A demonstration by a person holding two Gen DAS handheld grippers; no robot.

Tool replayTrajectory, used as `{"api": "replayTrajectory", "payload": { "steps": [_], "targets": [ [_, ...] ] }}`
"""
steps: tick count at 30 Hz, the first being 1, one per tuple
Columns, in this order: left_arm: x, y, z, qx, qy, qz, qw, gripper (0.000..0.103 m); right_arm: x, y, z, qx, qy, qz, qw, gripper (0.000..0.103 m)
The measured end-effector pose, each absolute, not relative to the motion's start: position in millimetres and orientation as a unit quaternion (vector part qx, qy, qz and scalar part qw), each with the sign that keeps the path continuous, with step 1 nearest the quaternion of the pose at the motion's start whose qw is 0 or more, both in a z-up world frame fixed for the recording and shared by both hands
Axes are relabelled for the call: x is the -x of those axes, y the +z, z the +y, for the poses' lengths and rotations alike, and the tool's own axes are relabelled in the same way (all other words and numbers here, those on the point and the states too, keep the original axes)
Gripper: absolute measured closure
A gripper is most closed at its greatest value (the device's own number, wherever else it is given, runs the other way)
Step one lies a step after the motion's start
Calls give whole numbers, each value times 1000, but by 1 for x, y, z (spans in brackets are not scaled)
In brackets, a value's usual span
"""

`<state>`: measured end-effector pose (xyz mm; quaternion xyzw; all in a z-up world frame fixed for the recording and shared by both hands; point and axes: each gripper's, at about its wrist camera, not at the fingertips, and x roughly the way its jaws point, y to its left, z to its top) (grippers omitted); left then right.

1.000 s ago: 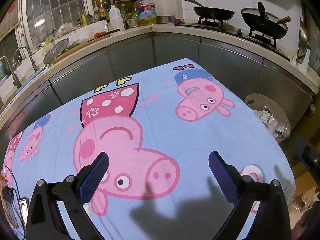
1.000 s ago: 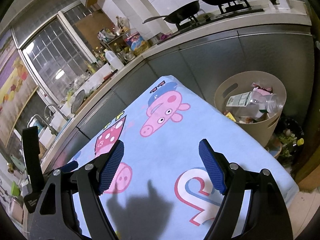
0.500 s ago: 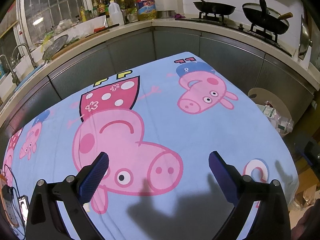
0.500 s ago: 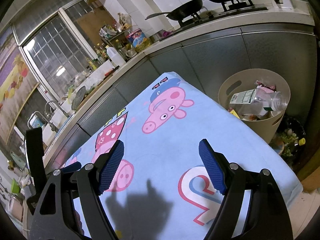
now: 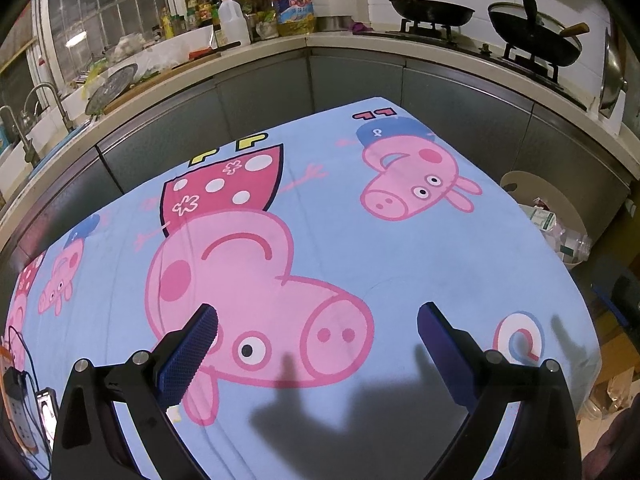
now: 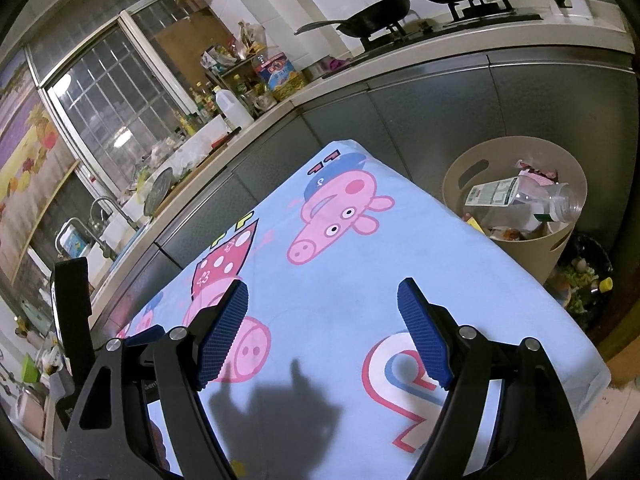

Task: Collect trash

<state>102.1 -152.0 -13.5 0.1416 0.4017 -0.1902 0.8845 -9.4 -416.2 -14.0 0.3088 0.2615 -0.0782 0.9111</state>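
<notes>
A: What do the two claws have hold of?

B: Nothing; the left gripper (image 5: 318, 344) hangs over the table cloth (image 5: 400, 248) with its blue pads wide apart and only the pink pig print between them; the right gripper (image 6: 322, 328) stands just as wide, with bare cloth in its gap.

A: And the trash?

B: It sits in the beige bin (image 6: 560, 240) on the floor just off the table's far right edge, against the grey cabinet fronts; a clear plastic bottle (image 6: 520, 200) with a green and white label lies across the top, tilted, its open mouth toward the right; wrappers are packed beneath it, though I cannot tell what each one is; in the left view only the bin's (image 5: 560, 196) far wall and a bit of the bottle show past the cloth's edge.

A: Anything beside the bin?

B: A dark bowl (image 6: 588, 280) of food scraps on the floor to its right; at the far side, the counter (image 5: 440, 50) carries two black pans on the stove, with bottles in the corner.
</notes>
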Motion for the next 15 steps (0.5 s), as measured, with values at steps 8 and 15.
{"api": "replayTrajectory", "payload": {
  "steps": [8,15],
  "targets": [
    [-101,-15,-151,-144,-194,401,884,4,7,-15,-413,-309,-78,261,911,27],
    [-96,-12,-151,-140,-206,390,886,4,8,-14,-411,-304,-81,257,914,27]
  ]
}}
